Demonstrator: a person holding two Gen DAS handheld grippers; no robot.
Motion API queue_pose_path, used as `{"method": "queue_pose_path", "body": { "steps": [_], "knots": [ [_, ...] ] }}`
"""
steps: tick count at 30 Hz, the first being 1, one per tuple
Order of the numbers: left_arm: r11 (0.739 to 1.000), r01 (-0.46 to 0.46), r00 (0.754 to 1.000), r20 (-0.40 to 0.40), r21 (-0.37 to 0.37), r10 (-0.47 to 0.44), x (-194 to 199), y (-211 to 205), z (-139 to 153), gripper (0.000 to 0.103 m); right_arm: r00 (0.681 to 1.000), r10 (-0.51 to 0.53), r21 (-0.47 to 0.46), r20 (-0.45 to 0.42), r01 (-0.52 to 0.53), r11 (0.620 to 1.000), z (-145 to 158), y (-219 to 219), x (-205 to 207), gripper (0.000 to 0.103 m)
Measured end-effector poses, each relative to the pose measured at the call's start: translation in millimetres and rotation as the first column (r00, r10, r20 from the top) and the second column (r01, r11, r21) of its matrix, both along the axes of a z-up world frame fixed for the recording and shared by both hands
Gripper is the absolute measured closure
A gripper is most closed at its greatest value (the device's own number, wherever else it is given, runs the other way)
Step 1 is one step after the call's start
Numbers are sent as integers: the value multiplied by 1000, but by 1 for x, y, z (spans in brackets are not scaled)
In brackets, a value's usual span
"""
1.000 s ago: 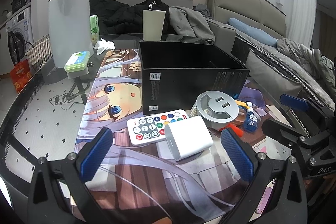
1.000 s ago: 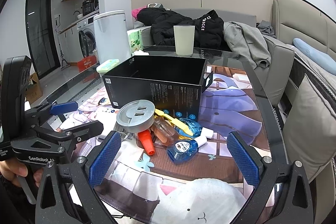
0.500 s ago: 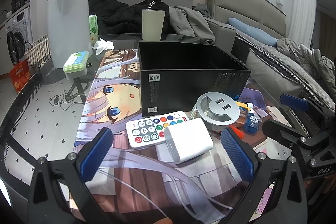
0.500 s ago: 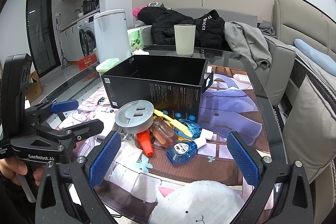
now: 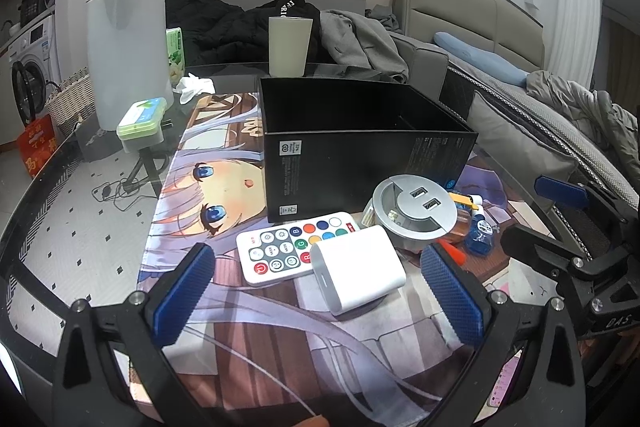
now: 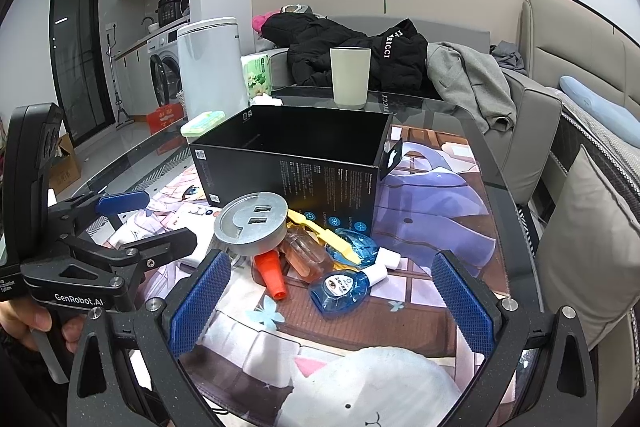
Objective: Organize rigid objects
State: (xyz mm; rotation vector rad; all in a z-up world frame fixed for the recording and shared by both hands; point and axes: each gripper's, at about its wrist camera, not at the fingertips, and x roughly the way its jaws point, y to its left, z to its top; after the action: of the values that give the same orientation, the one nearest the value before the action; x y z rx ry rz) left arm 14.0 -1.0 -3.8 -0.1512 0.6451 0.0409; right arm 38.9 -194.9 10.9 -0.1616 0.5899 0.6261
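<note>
A glass-topped desk [image 5: 60, 223] carries a printed anime mat [image 5: 224, 187] over its middle. On the mat an open black box [image 5: 360, 155] stands upright; before it lie a white remote [image 5: 280, 251] and a white charger block [image 5: 356, 275], touching each other. Just right of them sits a round silver USB hub [image 6: 252, 223] amid an orange cone cap [image 6: 272, 273], a clear bottle [image 6: 304, 255] and blue eye-drop bottles [image 6: 340, 287]. On bare glass stand a beige cup [image 6: 350, 77] and a green-lidded case [image 5: 142, 119].

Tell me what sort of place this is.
Most likely a home living room that opens onto a kitchen or laundry corner. A sofa with coats thrown over it runs behind the glass table, and a washing machine stands under a counter.
</note>
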Motion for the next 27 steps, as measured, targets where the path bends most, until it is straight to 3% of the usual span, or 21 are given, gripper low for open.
{"method": "queue_pose_path", "body": {
  "steps": [27],
  "knots": [
    [1000, 22, 1000, -19, 16, -21, 13, -5, -3, 0, 1000, 7, -52, -19, -8, 999, -7, -9, 22, 1]
  ]
}}
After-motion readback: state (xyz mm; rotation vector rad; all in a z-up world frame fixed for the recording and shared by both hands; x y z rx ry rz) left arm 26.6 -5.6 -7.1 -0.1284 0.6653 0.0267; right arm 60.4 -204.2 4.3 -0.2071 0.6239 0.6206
